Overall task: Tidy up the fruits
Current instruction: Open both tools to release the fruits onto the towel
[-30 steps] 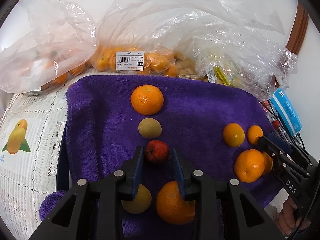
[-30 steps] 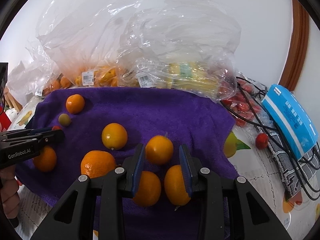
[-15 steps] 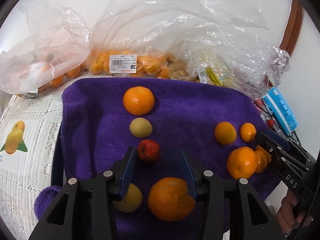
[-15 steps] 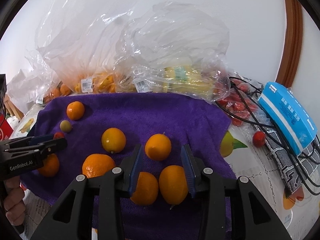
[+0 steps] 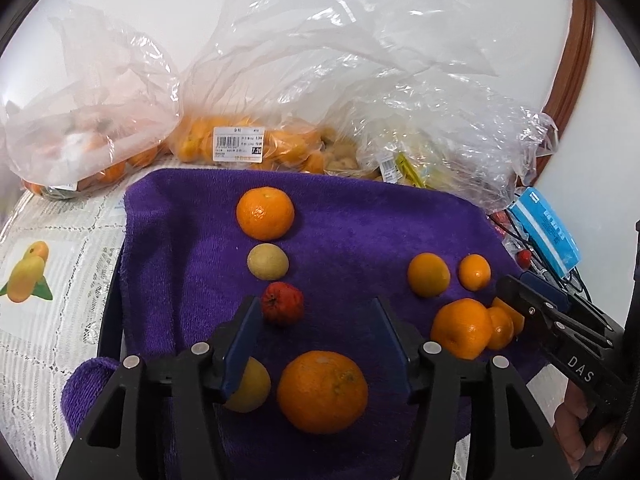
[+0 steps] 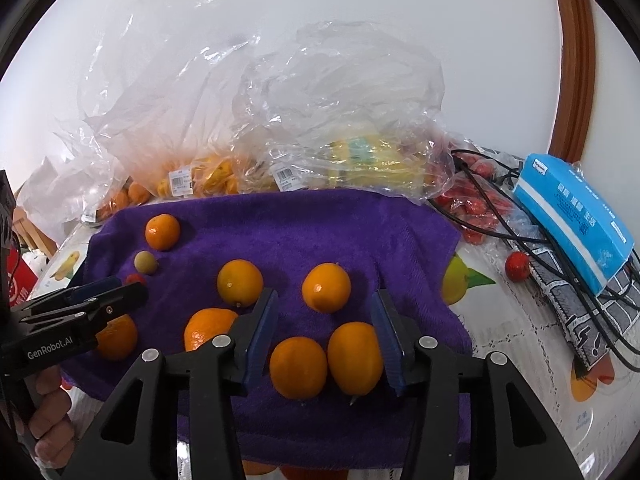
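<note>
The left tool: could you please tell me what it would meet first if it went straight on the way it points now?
Probably the small red fruit on the purple towel, just ahead of the left tool, nearer its left finger. The jaws are opening, with nothing gripped. Depth is unclear; the towel itself might come first.

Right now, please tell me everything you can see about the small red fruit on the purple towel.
The small red fruit is roundish, with a bumpy, matte red skin and a dark stem mark facing left. It lies on the purple towel, just below a yellow-green fruit, apart from it. It sits beyond the tips of the left gripper, whose jaws are opening; nothing touches it except the towel.
</note>
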A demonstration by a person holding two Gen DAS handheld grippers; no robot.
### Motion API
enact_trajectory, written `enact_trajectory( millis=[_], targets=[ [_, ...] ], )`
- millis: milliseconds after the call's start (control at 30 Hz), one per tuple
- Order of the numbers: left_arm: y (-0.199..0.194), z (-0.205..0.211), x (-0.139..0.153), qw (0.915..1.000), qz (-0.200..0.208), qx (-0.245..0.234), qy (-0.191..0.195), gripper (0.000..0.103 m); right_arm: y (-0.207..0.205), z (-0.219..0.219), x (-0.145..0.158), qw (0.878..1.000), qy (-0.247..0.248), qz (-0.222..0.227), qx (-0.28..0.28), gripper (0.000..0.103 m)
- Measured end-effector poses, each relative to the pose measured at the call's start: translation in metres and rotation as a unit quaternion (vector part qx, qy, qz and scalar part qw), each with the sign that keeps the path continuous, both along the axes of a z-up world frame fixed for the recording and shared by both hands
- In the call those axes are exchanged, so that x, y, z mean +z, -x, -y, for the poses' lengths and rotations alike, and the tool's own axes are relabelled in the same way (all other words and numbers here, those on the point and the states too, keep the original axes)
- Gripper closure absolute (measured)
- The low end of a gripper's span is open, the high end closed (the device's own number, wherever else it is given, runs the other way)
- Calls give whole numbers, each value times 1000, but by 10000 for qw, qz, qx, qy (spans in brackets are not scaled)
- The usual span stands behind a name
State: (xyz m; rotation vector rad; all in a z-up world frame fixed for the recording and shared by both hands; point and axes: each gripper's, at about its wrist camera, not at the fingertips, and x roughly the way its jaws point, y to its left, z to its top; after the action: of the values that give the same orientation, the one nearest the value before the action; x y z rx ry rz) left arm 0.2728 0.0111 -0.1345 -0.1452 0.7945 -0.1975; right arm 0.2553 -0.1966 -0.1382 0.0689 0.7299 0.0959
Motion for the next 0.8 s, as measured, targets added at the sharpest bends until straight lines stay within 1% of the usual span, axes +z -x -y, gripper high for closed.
enact_trajectory(
  millis=[167,300,400,500,567,667,733,800],
  targets=[
    [9,3,9,9998,216,12,-54,40,6,0,7,9999,-147,46,-26,51],
    [17,5,15,9997,256,29,-44,40,13,-2,14,9997,-197,104,46,42],
    [24,6,20,9997,255,50,-24,40,22,-5,17,9997,-167,159,66,40],
    [36,8,28,9993,332,129,-138,40,35,-6,23,9995,-195,245,50,33],
    [45,8,34,9987,401,212,-217,40,44,-7,30,9995,-134,276,-9,32],
    [62,5,46,9987,409,271,-149,40,59,-5,42,9994,-148,286,-128,31],
    [78,3,59,9984,477,301,-71,40,69,-3,49,9993,-205,252,-172,31],
    [90,3,72,9978,569,335,-111,40,80,-3,58,9993,-228,248,-181,31]
  ],
)
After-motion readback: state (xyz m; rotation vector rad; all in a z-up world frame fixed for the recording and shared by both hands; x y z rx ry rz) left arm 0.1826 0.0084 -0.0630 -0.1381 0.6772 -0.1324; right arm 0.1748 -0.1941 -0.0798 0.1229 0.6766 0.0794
